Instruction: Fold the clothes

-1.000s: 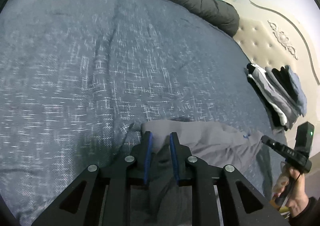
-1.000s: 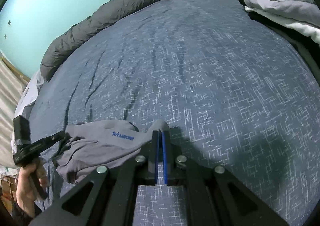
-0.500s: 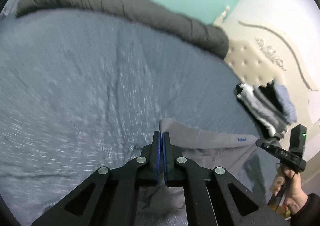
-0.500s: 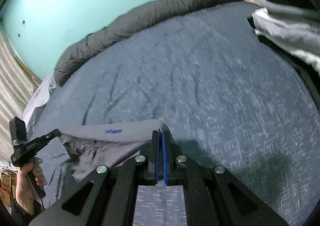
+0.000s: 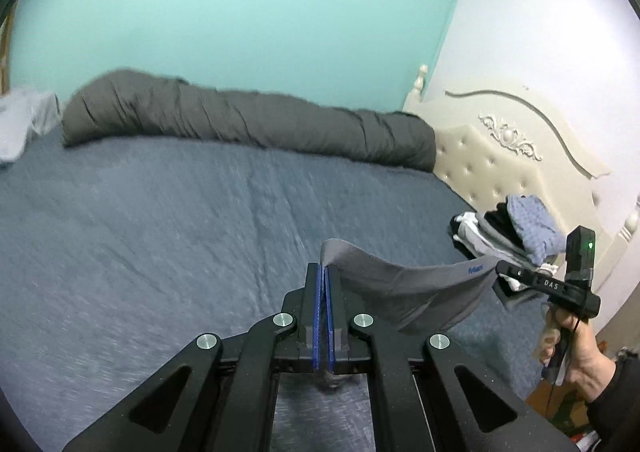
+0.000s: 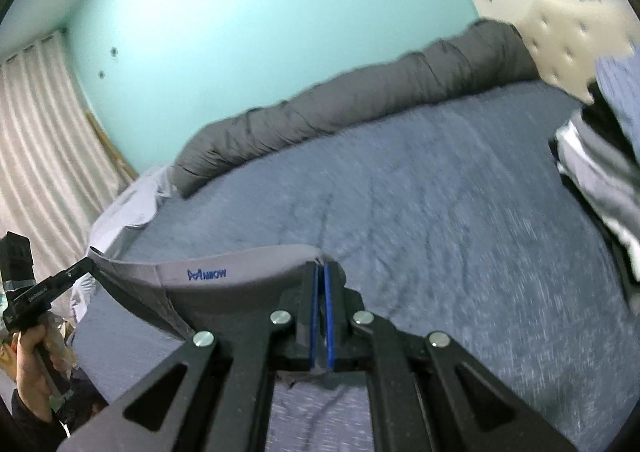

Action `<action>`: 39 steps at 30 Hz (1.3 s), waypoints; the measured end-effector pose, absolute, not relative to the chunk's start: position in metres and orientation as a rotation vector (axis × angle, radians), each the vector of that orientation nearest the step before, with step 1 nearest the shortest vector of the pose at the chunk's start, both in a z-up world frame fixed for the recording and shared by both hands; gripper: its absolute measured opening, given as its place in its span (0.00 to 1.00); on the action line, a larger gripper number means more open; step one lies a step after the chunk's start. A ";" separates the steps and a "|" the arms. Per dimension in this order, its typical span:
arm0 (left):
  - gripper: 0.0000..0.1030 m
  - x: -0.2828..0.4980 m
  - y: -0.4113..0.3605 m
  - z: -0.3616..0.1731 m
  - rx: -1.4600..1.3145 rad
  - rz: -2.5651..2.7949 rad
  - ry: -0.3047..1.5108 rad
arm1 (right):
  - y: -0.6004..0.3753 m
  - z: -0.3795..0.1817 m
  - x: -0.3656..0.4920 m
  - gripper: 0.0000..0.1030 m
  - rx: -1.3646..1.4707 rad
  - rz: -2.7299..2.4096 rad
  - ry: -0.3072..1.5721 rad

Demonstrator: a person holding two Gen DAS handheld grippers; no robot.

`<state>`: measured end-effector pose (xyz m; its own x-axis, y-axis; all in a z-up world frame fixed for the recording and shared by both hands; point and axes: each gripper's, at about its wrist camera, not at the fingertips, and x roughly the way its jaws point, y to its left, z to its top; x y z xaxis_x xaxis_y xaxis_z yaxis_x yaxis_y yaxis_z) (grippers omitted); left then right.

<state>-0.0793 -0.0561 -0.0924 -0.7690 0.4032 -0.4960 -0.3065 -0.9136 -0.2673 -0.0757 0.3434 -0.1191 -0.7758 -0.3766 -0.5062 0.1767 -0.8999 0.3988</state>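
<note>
Above bed (image 5: pixel 160 232): garment (image 5: pixel 400 284) (fingers-pinched)

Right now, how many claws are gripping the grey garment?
2. The left claw pinches one end of the grey garment; the right claw pinches the other end. The garment hangs between them above the bed.

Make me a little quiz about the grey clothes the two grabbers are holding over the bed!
1. True or false: the grey garment lies flat on the blue bed.
2. What holds its two ends? A) left gripper and right gripper B) only one gripper C) nothing
3. Fill in: the folded clothes pile sits near the cream ____.

Key: 1 false, it hangs between the grippers. 2 A. 3 headboard.
</note>
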 end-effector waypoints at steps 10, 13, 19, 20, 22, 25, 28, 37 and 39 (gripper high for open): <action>0.02 -0.069 -0.064 -0.064 -0.821 2.687 -0.194 | 0.315 -0.095 -0.093 0.03 0.864 -2.611 -0.391; 0.02 -0.080 -0.068 -0.087 -0.886 2.674 -0.214 | 0.307 -0.122 -0.114 0.03 0.953 -2.594 -0.372; 0.02 -0.122 -0.069 -0.168 -1.075 2.618 -0.287 | 0.295 -0.197 -0.165 0.03 1.189 -2.556 -0.329; 0.02 -0.131 -0.069 -0.185 -1.103 2.606 -0.304 | 0.294 -0.208 -0.172 0.03 1.216 -2.554 -0.325; 0.02 -0.143 -0.066 -0.207 -1.138 2.603 -0.300 | 0.293 -0.230 -0.188 0.03 1.266 -2.547 -0.324; 0.02 -0.163 -0.065 -0.235 -1.163 2.607 -0.284 | 0.291 -0.252 -0.205 0.03 1.301 -2.541 -0.328; 0.02 -0.180 -0.064 -0.257 -1.187 2.618 -0.277 | 0.290 -0.273 -0.222 0.03 1.345 -2.534 -0.312; 0.02 -0.212 -0.059 -0.307 -1.207 2.623 -0.312 | 0.295 -0.307 -0.239 0.04 1.423 -2.572 -0.260; 0.02 -0.216 -0.058 -0.315 -1.221 2.623 -0.303 | 0.294 -0.304 -0.237 0.04 1.411 -2.595 -0.233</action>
